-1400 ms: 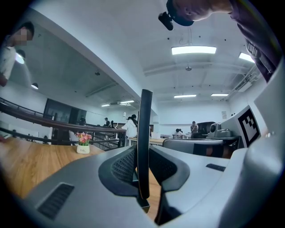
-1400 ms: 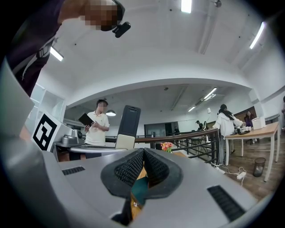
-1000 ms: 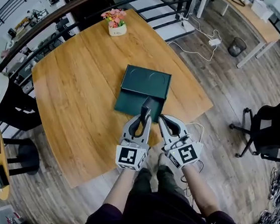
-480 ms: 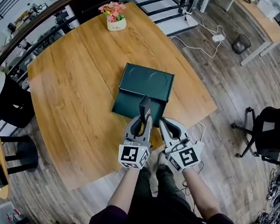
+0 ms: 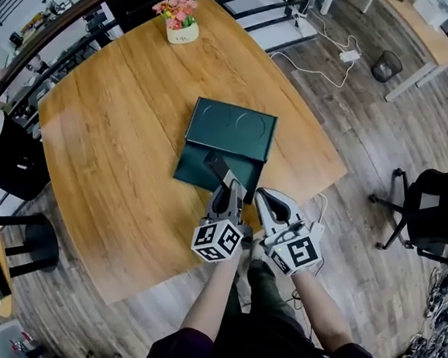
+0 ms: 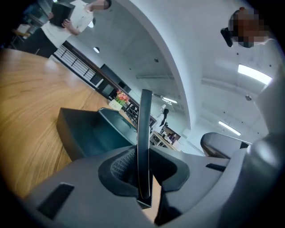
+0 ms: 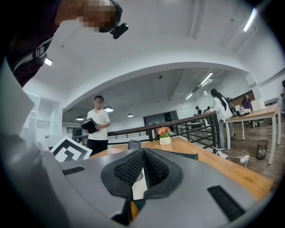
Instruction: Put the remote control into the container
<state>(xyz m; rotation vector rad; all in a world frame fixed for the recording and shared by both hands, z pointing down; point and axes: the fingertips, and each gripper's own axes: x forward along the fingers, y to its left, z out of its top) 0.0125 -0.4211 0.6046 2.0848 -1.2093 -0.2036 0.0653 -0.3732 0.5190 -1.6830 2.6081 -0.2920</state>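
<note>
In the head view a dark green container point(image 5: 238, 132) lies open on the wooden table point(image 5: 115, 147). My left gripper point(image 5: 229, 188) is shut on a slim dark remote control point(image 5: 216, 167), which sticks out over the container's near part. The left gripper view shows the remote point(image 6: 144, 133) edge-on, clamped between the pads of that gripper point(image 6: 143, 171), with the container point(image 6: 89, 131) just beyond. My right gripper point(image 5: 260, 198) hangs beside the left one at the table's near edge, shut and empty. In its own view the right gripper point(image 7: 141, 167) has its pads together, and the remote's tip point(image 7: 134, 144) shows to the left.
A small pot of flowers point(image 5: 180, 17) stands at the table's far edge. A railing runs behind the table. A person with a black folder point(image 7: 98, 129) stands beyond it. An office chair point(image 5: 438, 204) is on the floor to the right, a stool point(image 5: 34, 246) to the left.
My left gripper has turned and swung the remote's tip leftward, so it now leans over the container's near left part. The right gripper has stayed where it was.
</note>
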